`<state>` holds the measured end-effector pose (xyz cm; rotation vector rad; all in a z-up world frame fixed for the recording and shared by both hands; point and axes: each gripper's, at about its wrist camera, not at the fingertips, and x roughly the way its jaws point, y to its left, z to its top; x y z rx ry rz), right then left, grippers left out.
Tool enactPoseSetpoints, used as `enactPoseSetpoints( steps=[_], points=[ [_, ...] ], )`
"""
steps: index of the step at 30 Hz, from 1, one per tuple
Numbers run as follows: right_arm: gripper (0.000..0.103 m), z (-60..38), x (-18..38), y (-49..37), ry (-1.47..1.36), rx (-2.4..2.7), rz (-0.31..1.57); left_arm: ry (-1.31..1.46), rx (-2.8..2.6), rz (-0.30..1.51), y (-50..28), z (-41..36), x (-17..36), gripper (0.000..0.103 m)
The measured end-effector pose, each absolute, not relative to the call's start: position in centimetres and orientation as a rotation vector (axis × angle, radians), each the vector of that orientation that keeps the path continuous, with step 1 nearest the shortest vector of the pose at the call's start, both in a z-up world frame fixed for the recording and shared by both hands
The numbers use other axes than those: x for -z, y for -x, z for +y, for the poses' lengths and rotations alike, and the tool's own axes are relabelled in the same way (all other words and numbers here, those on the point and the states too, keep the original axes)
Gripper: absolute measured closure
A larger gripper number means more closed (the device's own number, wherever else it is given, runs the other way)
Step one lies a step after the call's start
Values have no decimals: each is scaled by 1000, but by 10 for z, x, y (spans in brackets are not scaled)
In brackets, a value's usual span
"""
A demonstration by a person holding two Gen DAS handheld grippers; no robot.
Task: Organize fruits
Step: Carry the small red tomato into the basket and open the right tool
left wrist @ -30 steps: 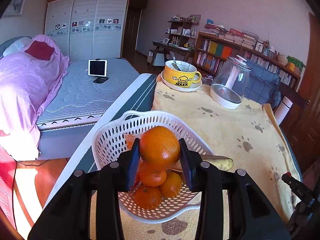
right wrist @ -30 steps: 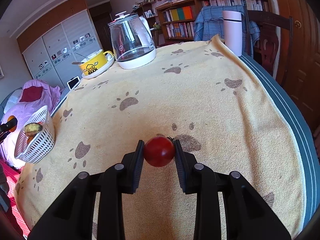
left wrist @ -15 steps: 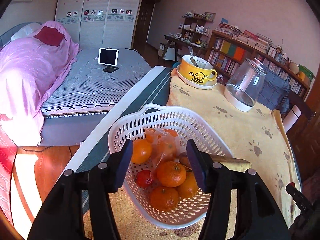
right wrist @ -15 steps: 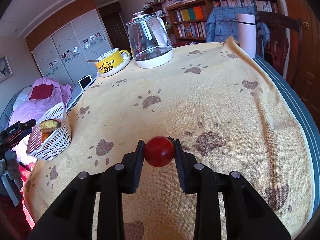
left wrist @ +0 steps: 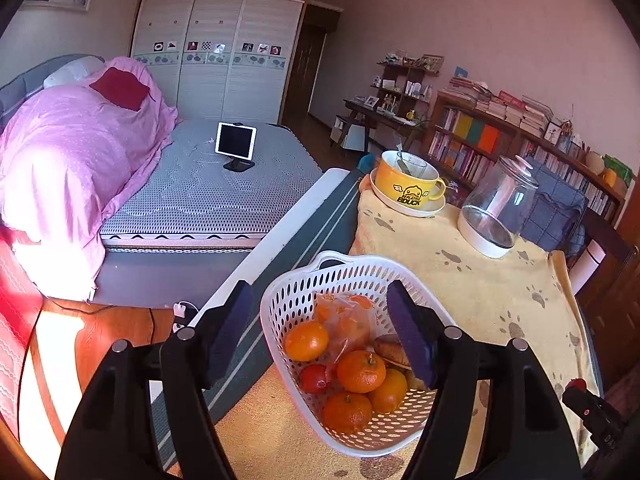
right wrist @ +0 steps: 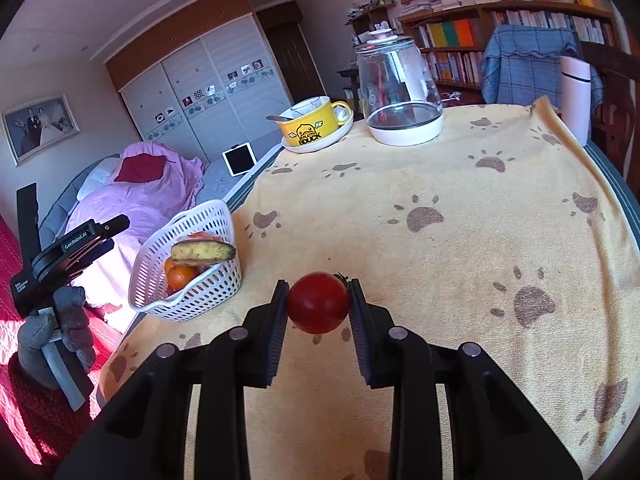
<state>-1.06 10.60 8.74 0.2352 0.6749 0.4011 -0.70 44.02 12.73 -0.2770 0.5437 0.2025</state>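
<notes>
Having dropped the orange it gripped a second ago, the left gripper (left wrist: 320,332) hangs spread and empty over the white basket (left wrist: 292,300) at lower centre, while the right gripper (right wrist: 318,308) stays clamped on a red tomato (right wrist: 318,303) above the paw-print cloth (right wrist: 460,240), right of the basket.

A white perforated basket (left wrist: 304,292) sits low and centre in the left view, holding several oranges (left wrist: 361,371), a small red fruit (left wrist: 315,378), a bagged orange and a browned banana (right wrist: 203,251) lying across its rim. A round red tomato (right wrist: 318,302) sits centre frame in the right view.
</notes>
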Motion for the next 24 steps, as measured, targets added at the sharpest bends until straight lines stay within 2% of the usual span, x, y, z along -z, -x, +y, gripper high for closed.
enactPoseSetpoints(
  steps=[10, 24],
  points=[
    [73, 202, -117, 11, -142, -612, 629, 319, -189, 502, 18, 450, -141, 31],
    [72, 292, -99, -8, -51, -715, 691, 313, -264, 495, 16, 463, -142, 30]
  ],
)
